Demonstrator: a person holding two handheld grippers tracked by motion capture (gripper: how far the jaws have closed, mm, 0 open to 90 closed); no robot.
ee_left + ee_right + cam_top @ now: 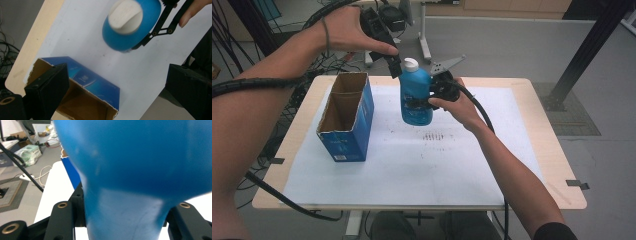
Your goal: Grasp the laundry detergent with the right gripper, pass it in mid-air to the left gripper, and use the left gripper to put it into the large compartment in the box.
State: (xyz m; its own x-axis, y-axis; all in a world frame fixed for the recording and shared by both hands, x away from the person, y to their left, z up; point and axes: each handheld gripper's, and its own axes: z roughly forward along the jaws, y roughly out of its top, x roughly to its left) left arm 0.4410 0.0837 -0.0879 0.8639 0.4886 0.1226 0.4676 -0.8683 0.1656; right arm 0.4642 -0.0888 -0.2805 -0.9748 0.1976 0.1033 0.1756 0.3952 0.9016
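At the left of the table stands an open-topped blue cardboard box [346,117] with a brown inside, its long axis running away from the person, on a white sheet that covers the pale wooden table [542,150]. The box looks empty as far as its inside can be seen.

Above and just beyond the box's far end, the left gripper [393,64] hangs in the air, pointing down and to the right. In the left gripper view its two black jaws stand wide apart with nothing between them, the box's open mouth [85,105] below them.

Just right of that gripper, a blue plastic bottle with a white cap [415,92] is held upright in the air, clear of the sheet. It lies to the right of the box and near its far end, with a gap between the two. The left gripper's tips are close to the cap, though whether they touch it cannot be told.

Right again, the right gripper [432,97] grips the bottle from its right side, jaws closed on its narrow waist [125,215].

To go into the box, the bottle would have to travel left and over the near wall of the opening; the right gripper already carries it, so it seems the one to move.
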